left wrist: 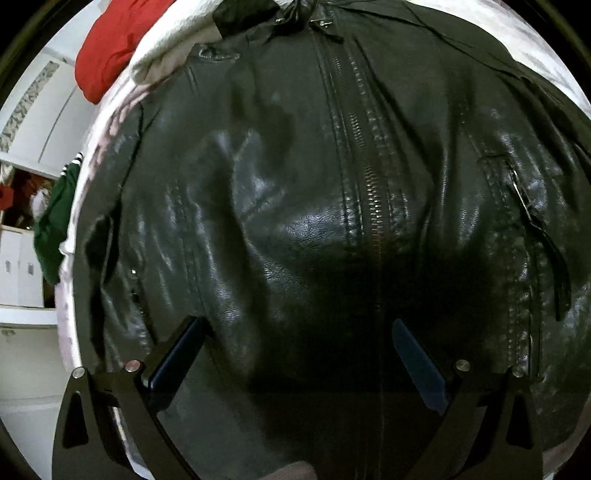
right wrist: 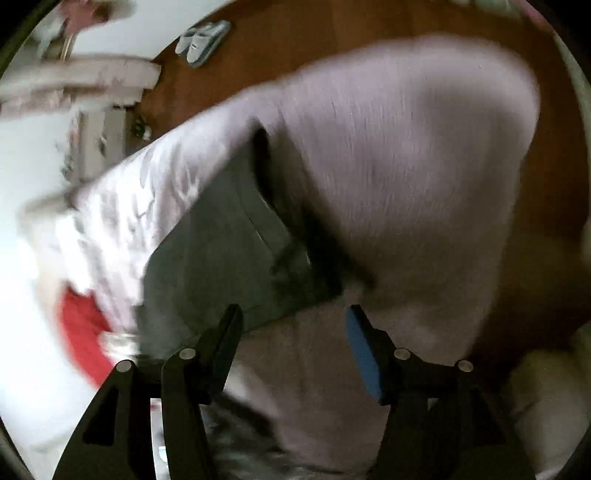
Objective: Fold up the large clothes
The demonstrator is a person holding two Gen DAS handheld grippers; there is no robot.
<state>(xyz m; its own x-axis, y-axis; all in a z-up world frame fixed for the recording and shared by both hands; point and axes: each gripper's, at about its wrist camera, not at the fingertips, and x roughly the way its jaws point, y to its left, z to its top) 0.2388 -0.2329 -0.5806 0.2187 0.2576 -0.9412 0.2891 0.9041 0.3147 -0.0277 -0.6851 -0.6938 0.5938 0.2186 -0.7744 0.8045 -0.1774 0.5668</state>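
i have the black leather zip-front jacket [left wrist: 314, 192] lying front-up and spread across the pale lilac bedspread [right wrist: 413, 155], filling almost all of my left wrist view. its metal centre zipper [left wrist: 373, 192] is done up and runs away from me toward the collar, with a slanted chest pocket [left wrist: 524, 199] off to the right of it. i read this as the start of the fold: the body is laid flat and nothing is doubled over yet.

my left gripper [left wrist: 301, 332] hangs low over the lower front of the jacket, pointing steeply down, jaws wide apart and straddling the zipper line with nothing pinched between them. its own shadow darkens the leather there.

my right gripper [right wrist: 293, 325] is also released, jaws partly apart and empty, over the bedspread. the right view is smeared, but i can make out a dark grey-black edge of cloth [right wrist: 236, 236] ahead of the fingertips; it may be the jacket's side or a sleeve, i cannot tell which.

a red garment [left wrist: 110, 48] and a cream knitted one [left wrist: 177, 33] are piled beyond the collar, clear of the work.

next i would pick a side panel or sleeve with each gripper, near the hem and near the shoulder, and carry it in toward the zipper. leather is stiff and slick, so i expect to need a deep bite on a seam.
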